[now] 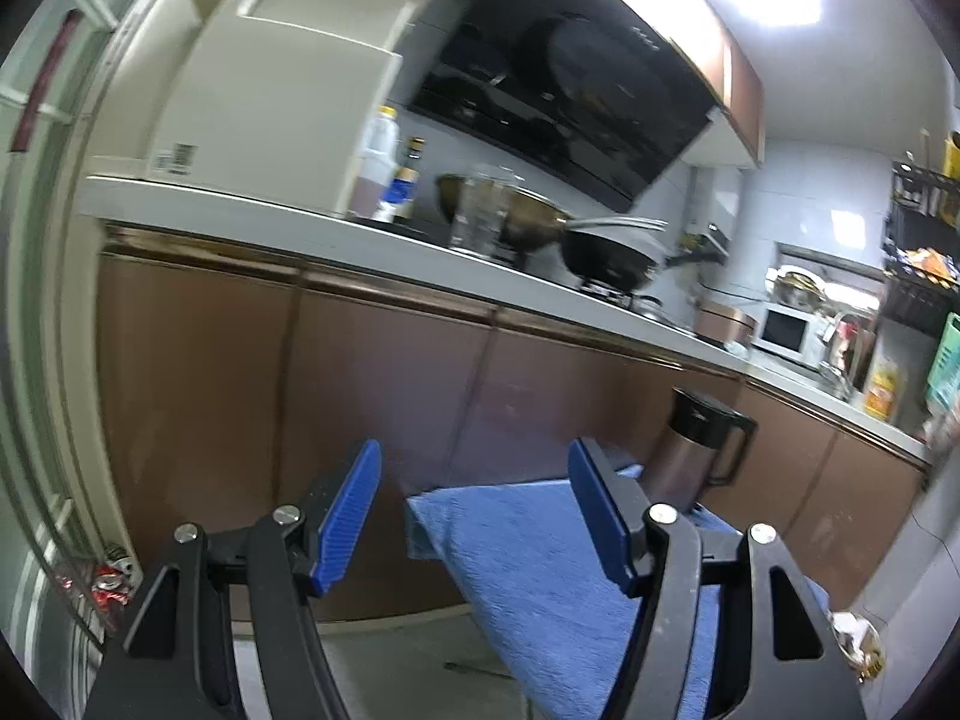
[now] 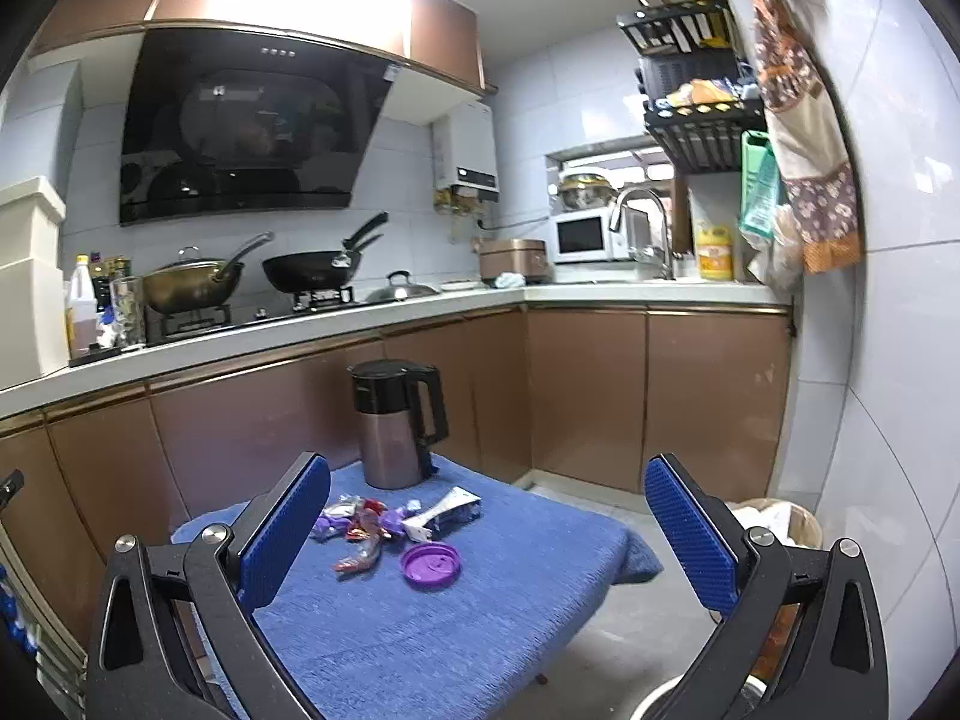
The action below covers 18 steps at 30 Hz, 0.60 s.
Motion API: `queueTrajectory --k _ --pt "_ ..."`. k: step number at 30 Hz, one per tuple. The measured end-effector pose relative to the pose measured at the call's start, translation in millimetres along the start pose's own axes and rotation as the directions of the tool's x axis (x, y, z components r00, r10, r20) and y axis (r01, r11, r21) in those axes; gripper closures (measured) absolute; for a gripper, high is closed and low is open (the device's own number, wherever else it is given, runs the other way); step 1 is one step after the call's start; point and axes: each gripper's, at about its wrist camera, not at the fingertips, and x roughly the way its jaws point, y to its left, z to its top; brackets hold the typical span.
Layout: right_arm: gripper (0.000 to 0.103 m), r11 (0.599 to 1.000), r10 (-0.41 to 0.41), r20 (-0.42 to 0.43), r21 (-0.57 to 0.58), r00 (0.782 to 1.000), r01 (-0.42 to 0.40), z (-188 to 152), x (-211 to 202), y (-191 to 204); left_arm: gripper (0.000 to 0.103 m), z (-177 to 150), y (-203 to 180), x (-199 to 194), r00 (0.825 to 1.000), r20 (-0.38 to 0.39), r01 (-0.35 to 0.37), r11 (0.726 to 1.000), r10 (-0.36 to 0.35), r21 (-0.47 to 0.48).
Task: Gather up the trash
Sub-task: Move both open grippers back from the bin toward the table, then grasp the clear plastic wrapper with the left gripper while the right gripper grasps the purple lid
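— Purple and red wrappers (image 2: 360, 525) lie in a loose heap on the blue towel (image 2: 480, 618) that covers the small bench, near its middle. Is that all the trash?

— No. A round purple lid (image 2: 431, 564) sits flat just in front of the heap, and a white-and-blue crumpled packet (image 2: 447, 513) lies just beside it, toward the kettle.

— Where is the kettle?

— At the far edge of the towel: a steel kettle (image 2: 393, 423) with a black lid and handle, upright, apart from the wrappers.

— And the right hand-held gripper (image 2: 486, 534)?

— Its blue pads stand very wide, with nothing between them. It looks almost level over the towel, and the trash lies ahead between the fingers, untouched.

— The left hand-held gripper (image 1: 474, 516)?

— Parted as well, somewhat narrower, empty. Its blurred view faces the brown cabinet doors (image 1: 384, 396), with one corner of the towel below.

— Anything beside the bench?

— A bin (image 2: 780, 525) stands on the floor to the right, partly hidden behind the right finger. Behind everything, a counter carries a wok (image 2: 192, 288) and a black pan (image 2: 312, 273).
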Motion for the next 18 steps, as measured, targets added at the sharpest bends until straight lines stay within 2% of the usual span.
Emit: queueTrajectory --k 7,14,18 --pt "0.0 0.999 0.027 -0.016 -0.027 1.0 -0.028 -2.9 12.3 8.9 0.034 -1.2 38.9 5.4 0.997 -0.031 -0.076 0.992 0.073 -0.096" --pt "0.0 1.0 0.003 -0.078 -0.023 0.997 -0.005 -14.4 33.7 2.6 0.033 -4.0 45.0 8.3 0.986 -0.01 -0.166 0.984 0.166 -0.072" --pt "0.0 1.0 0.003 -0.099 0.017 0.995 -0.001 -16.3 42.2 -12.1 0.027 -6.9 42.8 16.6 0.982 -0.035 -0.19 0.98 0.188 -0.063"
